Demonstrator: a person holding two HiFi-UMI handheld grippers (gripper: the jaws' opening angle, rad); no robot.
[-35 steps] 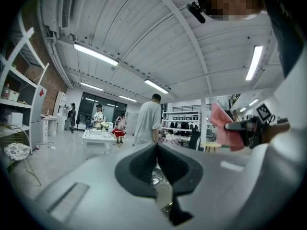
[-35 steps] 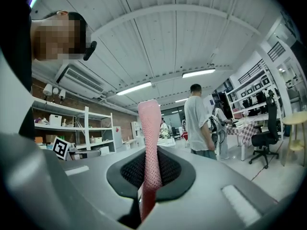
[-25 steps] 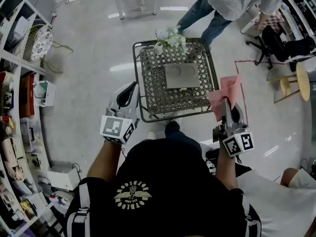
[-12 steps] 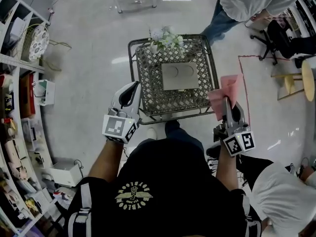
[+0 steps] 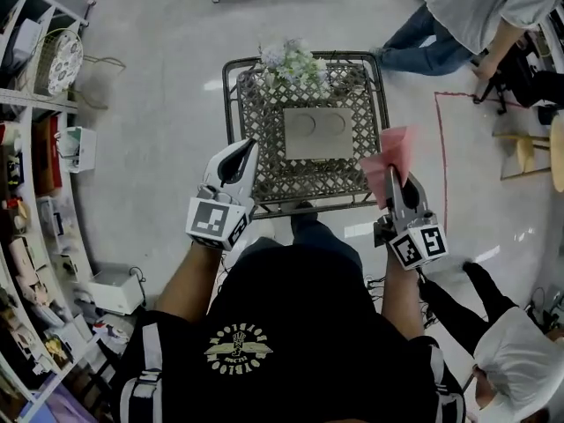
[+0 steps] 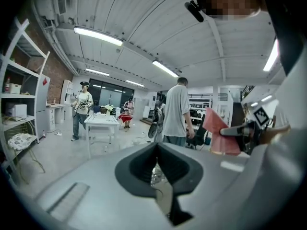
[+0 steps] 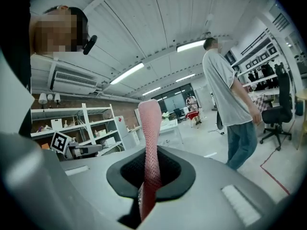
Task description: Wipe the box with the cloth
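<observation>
A flat grey box (image 5: 318,133) with two round marks lies on top of a metal lattice table (image 5: 304,205). My right gripper (image 5: 390,173) is held at the table's near right corner, shut on a pink cloth (image 5: 388,152) that stands up from its jaws. In the right gripper view the cloth (image 7: 149,128) rises straight out of the right gripper (image 7: 151,171). My left gripper (image 5: 248,144) is over the table's near left edge, jaws together and holding nothing. The left gripper view shows the left gripper (image 6: 156,169) pointing out into the room, with the cloth (image 6: 218,133) off to its right.
A bunch of white flowers (image 5: 293,60) stands at the table's far edge. A person in a grey shirt and jeans (image 5: 476,16) stands beyond at the right. Shelving (image 5: 35,148) lines the left. Another person (image 5: 515,359) crouches low at the right, near a red floor line (image 5: 441,148).
Both grippers have come forward to the table's near edge, the left one rising over the rim. The bystander beyond has shifted right. The cloth stays in the right gripper.
</observation>
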